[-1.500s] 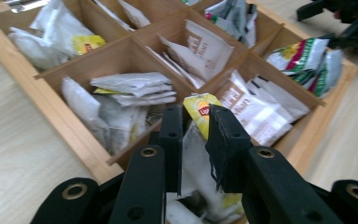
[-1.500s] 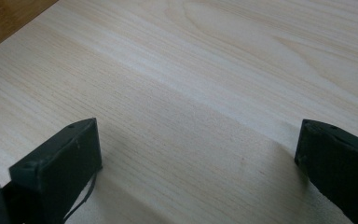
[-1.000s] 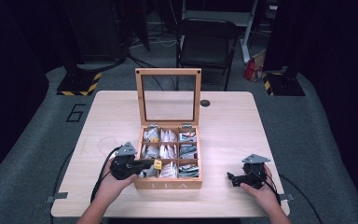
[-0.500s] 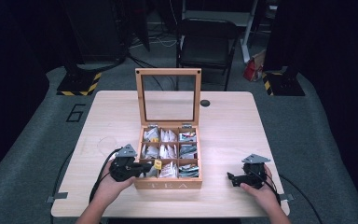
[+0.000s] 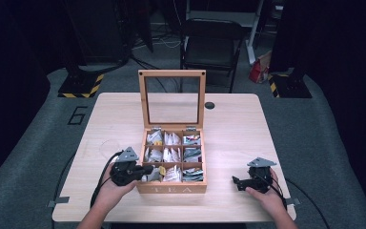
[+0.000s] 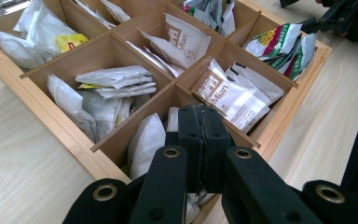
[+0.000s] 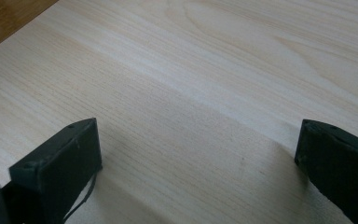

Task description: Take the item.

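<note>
High view: since a second ago both hands have kept their places. The left gripper (image 5: 148, 170) stays clenched over the near-left compartment of the open wooden tea box (image 5: 171, 188), on a white tea bag (image 6: 145, 142) whose long axis I cannot tell. The right gripper (image 5: 236, 182) rests released on the pale table (image 5: 228, 124).

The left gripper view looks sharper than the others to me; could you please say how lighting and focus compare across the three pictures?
High view: soft, table lit, surroundings nearly black. Left gripper view: bright, packets in the tea box crisp, shut left tool slightly soft. Right gripper view: even light, open right tool blurred, faint shadows beneath.
</note>
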The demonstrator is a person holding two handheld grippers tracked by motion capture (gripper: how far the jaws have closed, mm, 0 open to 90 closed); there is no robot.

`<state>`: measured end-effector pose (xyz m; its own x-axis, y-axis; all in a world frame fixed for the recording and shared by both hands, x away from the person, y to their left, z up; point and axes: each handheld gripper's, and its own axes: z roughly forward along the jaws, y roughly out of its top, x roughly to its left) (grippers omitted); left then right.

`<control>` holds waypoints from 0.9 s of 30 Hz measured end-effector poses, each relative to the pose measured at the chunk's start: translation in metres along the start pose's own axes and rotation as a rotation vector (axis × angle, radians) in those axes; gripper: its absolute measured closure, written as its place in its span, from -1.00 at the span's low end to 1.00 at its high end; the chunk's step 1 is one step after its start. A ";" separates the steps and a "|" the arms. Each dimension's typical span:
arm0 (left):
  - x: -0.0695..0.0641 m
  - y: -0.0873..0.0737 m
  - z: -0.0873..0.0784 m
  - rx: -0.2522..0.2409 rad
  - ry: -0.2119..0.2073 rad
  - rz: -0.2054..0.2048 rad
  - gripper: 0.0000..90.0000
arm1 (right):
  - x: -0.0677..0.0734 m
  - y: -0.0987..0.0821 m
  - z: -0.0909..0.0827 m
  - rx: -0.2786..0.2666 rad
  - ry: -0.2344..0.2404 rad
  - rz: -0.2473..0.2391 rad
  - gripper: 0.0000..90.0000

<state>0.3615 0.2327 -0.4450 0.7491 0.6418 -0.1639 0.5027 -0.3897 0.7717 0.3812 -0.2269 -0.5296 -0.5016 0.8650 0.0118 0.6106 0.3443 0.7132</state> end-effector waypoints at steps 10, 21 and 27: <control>0.002 0.000 -0.002 0.000 -0.005 0.000 0.99 | 0.000 0.000 0.000 0.000 0.000 0.000 -1.00; 0.001 0.004 -0.010 -0.039 0.026 0.011 0.99 | 0.000 0.000 0.000 0.000 0.000 0.000 -1.00; 0.001 0.007 -0.016 -0.057 0.036 0.013 0.99 | 0.000 0.000 0.000 0.000 0.001 -0.001 -1.00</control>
<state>0.3591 0.2413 -0.4298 0.7389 0.6608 -0.1319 0.4666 -0.3604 0.8077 0.3812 -0.2269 -0.5296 -0.5023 0.8646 0.0118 0.6105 0.3449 0.7130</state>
